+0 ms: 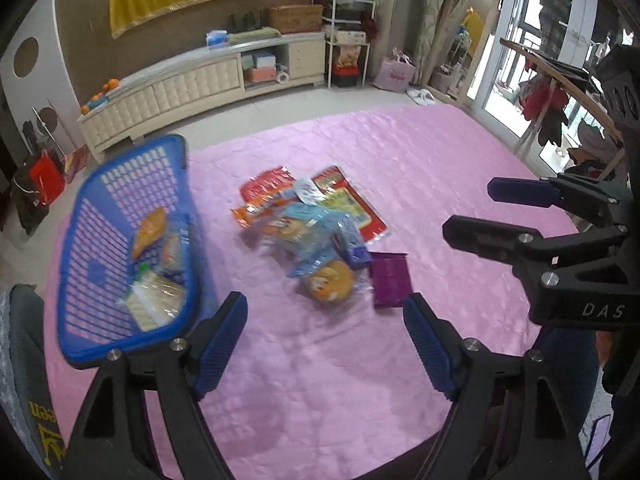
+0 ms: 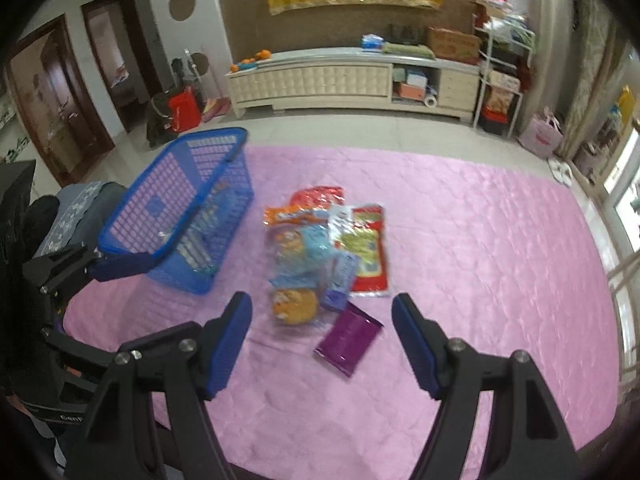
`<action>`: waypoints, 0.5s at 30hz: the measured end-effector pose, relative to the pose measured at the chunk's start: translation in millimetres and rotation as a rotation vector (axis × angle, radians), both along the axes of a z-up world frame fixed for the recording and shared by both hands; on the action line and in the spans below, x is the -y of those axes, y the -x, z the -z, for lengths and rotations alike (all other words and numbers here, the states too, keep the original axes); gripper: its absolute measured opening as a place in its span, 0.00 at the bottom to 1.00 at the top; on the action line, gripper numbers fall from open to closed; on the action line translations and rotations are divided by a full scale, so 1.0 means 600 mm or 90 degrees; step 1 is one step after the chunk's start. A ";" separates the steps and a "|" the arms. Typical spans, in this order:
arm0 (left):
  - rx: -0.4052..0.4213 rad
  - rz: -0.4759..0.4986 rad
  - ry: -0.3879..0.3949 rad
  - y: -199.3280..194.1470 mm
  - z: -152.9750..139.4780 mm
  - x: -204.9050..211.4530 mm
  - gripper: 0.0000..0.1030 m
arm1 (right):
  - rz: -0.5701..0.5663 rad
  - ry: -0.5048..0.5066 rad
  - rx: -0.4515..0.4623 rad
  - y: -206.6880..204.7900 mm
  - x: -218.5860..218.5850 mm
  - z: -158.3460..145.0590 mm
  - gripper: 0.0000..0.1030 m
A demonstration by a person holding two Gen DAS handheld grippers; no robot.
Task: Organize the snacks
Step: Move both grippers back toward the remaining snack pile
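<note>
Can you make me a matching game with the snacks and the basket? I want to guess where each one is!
Things:
1. basket
2. purple packet
3. red packet
4. round cookie

Places:
A. far side of the pile, half under other snacks
B. left of the pile, with snacks inside
C. near edge of the pile, in a clear wrapper
D. flat on the pink cloth, just right of the cookie, partly apart from the pile

Pairs: 1-B, 2-D, 3-A, 4-C

i can't read the blurred snack pile (image 1: pixel 312 236); the basket (image 2: pixel 176 216) wall hides its packets.
</note>
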State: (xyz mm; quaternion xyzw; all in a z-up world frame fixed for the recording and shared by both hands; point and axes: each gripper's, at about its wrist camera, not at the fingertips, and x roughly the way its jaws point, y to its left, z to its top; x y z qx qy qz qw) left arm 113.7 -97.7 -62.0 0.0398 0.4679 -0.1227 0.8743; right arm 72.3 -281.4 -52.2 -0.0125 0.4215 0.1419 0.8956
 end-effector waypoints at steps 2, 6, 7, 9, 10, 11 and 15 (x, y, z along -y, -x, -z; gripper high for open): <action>-0.015 0.000 0.003 -0.007 0.014 0.014 0.76 | 0.015 0.003 -0.005 -0.001 0.021 0.014 0.74; -0.047 -0.006 0.006 -0.024 0.050 0.041 0.76 | 0.041 0.018 -0.019 -0.010 0.047 0.050 0.74; -0.054 -0.007 0.006 -0.028 0.057 0.046 0.76 | 0.045 0.019 -0.025 -0.014 0.052 0.059 0.74; -0.068 -0.013 0.005 -0.038 0.077 0.054 0.76 | 0.049 0.020 -0.038 -0.024 0.061 0.080 0.74; -0.073 -0.018 0.004 -0.044 0.085 0.056 0.76 | 0.050 0.022 -0.043 -0.027 0.066 0.088 0.74; -0.077 -0.022 0.002 -0.047 0.091 0.059 0.76 | 0.052 0.022 -0.049 -0.033 0.069 0.099 0.74; -0.107 -0.044 0.013 -0.074 0.123 0.057 0.76 | 0.054 0.021 -0.063 -0.050 0.078 0.131 0.74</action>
